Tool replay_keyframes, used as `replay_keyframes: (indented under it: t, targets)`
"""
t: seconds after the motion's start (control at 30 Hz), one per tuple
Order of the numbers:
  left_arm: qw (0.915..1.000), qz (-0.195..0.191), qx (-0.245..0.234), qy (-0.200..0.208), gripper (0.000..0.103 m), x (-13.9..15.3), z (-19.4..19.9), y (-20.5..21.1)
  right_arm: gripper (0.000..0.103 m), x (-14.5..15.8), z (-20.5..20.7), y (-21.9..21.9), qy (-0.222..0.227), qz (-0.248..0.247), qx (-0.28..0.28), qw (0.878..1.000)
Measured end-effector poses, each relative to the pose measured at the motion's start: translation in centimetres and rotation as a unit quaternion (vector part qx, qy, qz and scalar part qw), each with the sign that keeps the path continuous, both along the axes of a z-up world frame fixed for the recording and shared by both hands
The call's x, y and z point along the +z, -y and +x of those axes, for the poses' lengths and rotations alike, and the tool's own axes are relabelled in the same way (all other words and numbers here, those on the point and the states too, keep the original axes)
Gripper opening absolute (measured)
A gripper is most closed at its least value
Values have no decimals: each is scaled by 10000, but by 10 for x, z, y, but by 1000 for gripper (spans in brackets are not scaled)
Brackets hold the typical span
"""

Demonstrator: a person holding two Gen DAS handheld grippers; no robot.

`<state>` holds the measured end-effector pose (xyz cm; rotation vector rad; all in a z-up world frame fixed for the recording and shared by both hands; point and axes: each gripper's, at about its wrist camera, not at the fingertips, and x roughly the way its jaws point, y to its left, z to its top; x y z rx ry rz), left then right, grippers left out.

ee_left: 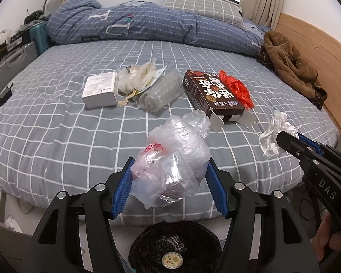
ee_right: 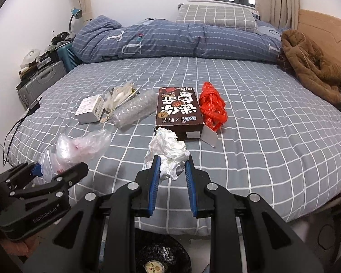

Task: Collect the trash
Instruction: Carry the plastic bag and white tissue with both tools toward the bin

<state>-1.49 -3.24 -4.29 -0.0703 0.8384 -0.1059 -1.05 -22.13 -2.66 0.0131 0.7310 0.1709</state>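
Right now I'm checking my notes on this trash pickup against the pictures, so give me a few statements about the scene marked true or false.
1. The left gripper has its jaws closed on a clear plastic bag. True.
2. The right gripper is empty. False: its jaws pinch a crumpled white paper.
3. The red plastic bag lies beside the dark brown box on the bed. True.
4. The small white box is already in the bin. False: it lies on the bed next to a wad of clear wrapping.
5. A bin lined with a black bag shows below the grippers. True.
6. The brown jacket covers the dark brown box. False: it lies apart, by the headboard.
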Motion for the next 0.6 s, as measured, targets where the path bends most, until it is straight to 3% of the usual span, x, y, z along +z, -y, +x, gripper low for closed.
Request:
replay_keyframes:
  t: [0.6]
  targets:
    - [10000,48,14,34,60,0,-38,-3,22,-3,-50,1,23,3,110,9999]
